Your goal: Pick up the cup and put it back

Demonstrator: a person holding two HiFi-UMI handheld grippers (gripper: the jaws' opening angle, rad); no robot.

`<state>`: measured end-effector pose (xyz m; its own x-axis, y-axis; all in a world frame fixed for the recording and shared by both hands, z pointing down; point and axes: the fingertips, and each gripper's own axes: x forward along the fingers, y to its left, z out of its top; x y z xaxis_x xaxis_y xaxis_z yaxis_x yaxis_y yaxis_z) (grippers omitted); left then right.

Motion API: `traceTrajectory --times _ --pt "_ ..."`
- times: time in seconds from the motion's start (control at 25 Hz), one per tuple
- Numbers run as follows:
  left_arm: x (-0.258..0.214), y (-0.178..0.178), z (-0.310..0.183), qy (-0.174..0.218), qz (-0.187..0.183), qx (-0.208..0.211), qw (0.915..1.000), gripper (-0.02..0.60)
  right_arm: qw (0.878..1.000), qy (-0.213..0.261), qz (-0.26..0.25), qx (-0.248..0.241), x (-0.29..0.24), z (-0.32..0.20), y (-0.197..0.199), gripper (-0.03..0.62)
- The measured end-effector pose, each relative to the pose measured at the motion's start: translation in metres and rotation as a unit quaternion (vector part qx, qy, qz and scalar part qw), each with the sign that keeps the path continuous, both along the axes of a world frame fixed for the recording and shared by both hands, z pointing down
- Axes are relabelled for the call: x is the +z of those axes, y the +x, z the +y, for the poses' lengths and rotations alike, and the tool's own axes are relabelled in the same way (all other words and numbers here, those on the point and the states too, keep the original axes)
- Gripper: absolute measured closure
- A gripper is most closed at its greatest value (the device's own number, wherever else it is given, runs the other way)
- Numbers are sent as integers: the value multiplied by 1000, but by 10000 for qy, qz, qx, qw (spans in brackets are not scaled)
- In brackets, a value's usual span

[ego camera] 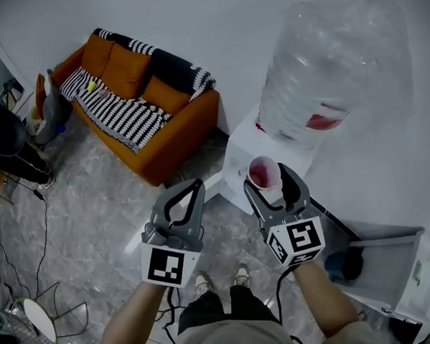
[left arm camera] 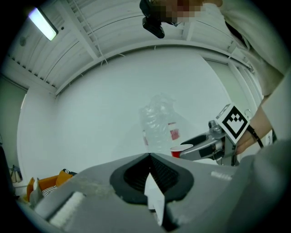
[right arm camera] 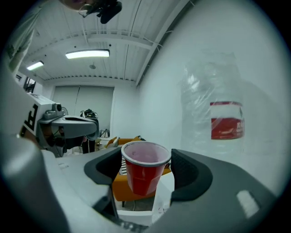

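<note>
A red plastic cup (ego camera: 264,174) with a white rim hangs in the air in front of the white water dispenser (ego camera: 237,153), upright and empty as far as I can see. My right gripper (ego camera: 267,179) is shut on the red cup (right arm camera: 144,170), one jaw pressing each side. The left gripper (ego camera: 189,186) floats to its left at about the same height, shut with nothing in it; its tips (left arm camera: 149,155) meet. The left gripper view also catches the cup (left arm camera: 181,150) held in the right gripper (left arm camera: 200,143).
A large clear water bottle (ego camera: 324,61) with a red label stands on the dispenser against the white wall. An orange sofa (ego camera: 139,100) with a striped blanket stands at the back left. A white bin (ego camera: 392,266) is at the lower right. Cables (ego camera: 31,235) trail on the grey floor.
</note>
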<state>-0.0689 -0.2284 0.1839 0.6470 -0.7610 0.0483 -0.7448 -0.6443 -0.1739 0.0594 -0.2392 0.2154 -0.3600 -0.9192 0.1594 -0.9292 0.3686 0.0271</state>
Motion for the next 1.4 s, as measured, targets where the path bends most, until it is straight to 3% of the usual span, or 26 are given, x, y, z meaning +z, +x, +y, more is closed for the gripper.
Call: traceTrajectory --times 0.44,0.76,1.0,1.16,1.4 --pt "132 42 -28 -700 -114 285 9971 580 9992 -348 137 144 133 -14 18 250" --pt "243 61 -43 -764 -741 641 9922 580 9960 -809 184 327 246 -23 35 250" --pt "323 72 -44 -1145 -798 689 9878 580 9919 -1190 270 348 333 -26 39 250" --pt "363 74 -54 -1175 -719 664 9882 580 9887 -1386 319 476 380 -34 43 250" --pt "425 69 -73 -1243 -1148 746 9828 580 9841 -1660 309 547 449 -47 47 250"
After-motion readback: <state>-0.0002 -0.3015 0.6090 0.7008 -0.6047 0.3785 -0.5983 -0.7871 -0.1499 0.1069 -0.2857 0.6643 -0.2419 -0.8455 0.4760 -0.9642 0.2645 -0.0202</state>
